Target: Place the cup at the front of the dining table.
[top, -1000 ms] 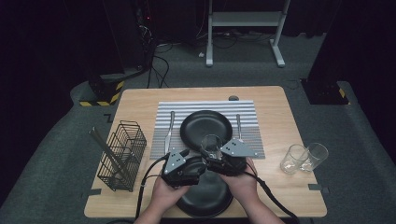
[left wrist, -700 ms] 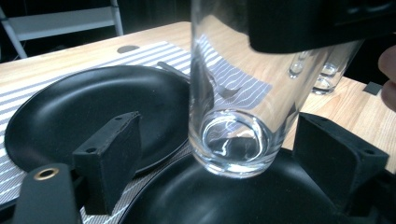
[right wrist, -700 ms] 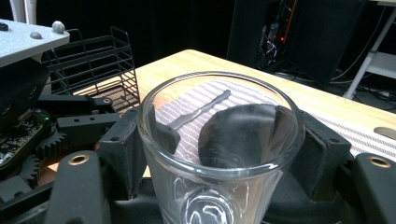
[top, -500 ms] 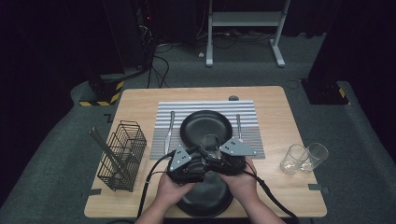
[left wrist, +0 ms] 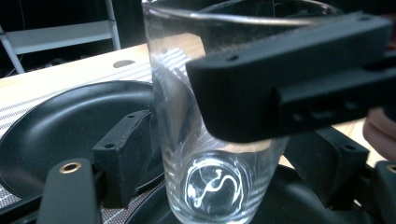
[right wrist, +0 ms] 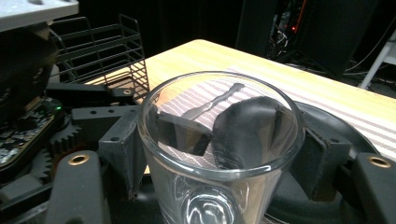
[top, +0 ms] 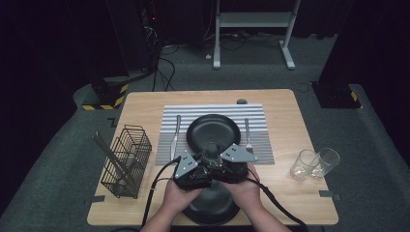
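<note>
- A clear drinking glass [right wrist: 219, 149] stands upright between two gripper heads, above the near black bowl [top: 211, 208] at the wooden table's [top: 285, 104] front edge.
- The right gripper [right wrist: 224, 154] has its black fingers [right wrist: 125, 149] closed on the glass from both sides.
- The left gripper [left wrist: 233, 172] brackets the same glass; whether its fingers [left wrist: 122, 163] press the wall cannot be told.
- Behind lie a round black plate [top: 213, 131] on a striped grey placemat [top: 215, 110], and a black wire rack [top: 126, 159] to the left.
</note>
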